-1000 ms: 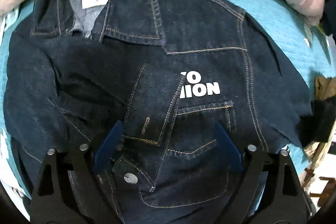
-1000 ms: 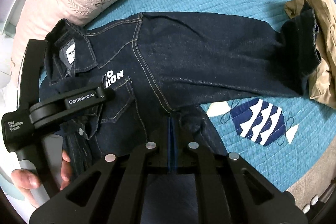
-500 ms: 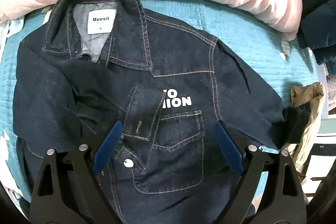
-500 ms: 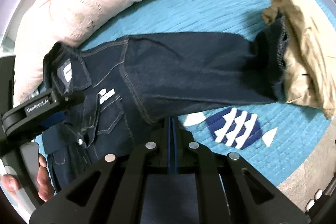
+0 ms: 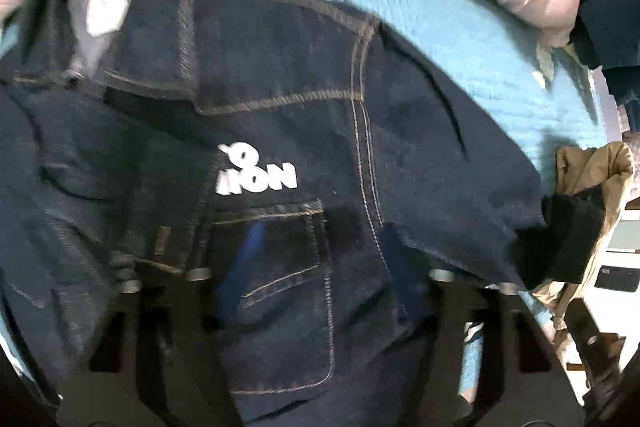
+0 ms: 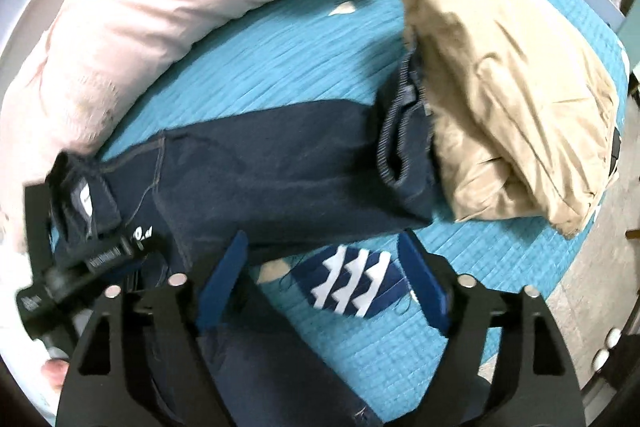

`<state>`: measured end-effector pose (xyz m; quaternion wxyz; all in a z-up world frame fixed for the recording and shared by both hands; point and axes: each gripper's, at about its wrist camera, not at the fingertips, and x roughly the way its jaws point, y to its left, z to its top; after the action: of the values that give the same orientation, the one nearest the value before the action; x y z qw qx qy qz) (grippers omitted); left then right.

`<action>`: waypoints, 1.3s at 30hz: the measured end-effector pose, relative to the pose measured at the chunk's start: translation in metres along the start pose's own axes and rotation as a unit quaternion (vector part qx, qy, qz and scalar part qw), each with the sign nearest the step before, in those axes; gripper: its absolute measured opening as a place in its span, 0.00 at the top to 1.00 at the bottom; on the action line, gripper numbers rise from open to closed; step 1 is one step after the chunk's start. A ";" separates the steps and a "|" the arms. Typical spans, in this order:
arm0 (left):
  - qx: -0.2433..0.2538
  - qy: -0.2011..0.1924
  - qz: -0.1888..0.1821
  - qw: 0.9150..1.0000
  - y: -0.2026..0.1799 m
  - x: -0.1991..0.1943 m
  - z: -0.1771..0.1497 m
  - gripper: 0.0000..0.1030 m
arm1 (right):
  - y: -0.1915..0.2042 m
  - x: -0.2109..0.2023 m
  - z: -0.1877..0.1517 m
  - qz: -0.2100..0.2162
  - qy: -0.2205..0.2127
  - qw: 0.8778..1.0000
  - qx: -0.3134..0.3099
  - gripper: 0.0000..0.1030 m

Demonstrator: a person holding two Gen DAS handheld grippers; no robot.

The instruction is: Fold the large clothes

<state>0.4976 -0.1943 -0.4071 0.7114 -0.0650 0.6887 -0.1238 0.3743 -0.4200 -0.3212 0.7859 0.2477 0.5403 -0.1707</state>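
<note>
Denim jacket (image 5: pixel 280 131) chest print, white letters: "O" over "ION", left part cut off by the placket fold, sits at 12 o'clock from the chest pocket (image 5: pixel 276 291). Neck label (image 5: pixel 106 7) at 10 o'clock from the print is blurred, unreadable. Lettering on the left tongs (image 6: pixel 100 259) body in the right wrist view is also too blurred to read.

A big pink pillow (image 6: pixel 152 27) lies along the blue quilt's (image 6: pixel 280 59) far edge — tan folded clothes (image 6: pixel 512 99) sit near its right edge.
</note>
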 end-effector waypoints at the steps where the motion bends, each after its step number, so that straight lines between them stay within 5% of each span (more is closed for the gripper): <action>1: 0.002 0.007 0.008 1.000 -0.001 0.007 0.000 0.59 | -0.005 0.002 0.002 -0.001 0.001 1.000 0.009 0.18; 5: 0.024 -0.006 0.054 0.998 -0.007 0.022 0.000 0.71 | -0.030 0.013 0.013 -0.004 0.010 0.999 0.053 0.18; 15: 0.023 0.010 0.046 0.999 -0.002 0.025 0.011 0.71 | -0.067 0.052 0.018 -0.015 0.014 0.992 0.122 0.21; 18: 0.026 0.006 0.051 0.998 -0.002 0.027 0.009 0.71 | -0.063 0.050 0.021 -0.017 -0.002 0.993 0.115 0.51; 19: 0.027 0.005 0.053 0.998 -0.003 0.028 0.009 0.71 | -0.062 0.049 0.022 -0.007 -0.009 0.994 0.111 0.80; 30: 0.032 0.006 0.054 0.998 -0.013 0.031 0.001 0.71 | -0.059 0.023 0.025 0.074 -0.057 0.990 0.109 0.89; 39: 0.021 0.009 0.049 0.999 -0.001 0.030 0.004 0.71 | -0.034 -0.028 0.028 0.097 -0.098 0.987 0.081 0.89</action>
<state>0.5022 -0.2036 -0.4351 0.7116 -0.0148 0.6947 -0.1040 0.3678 -0.4636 -0.2939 0.8251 0.3439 0.4188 -0.1598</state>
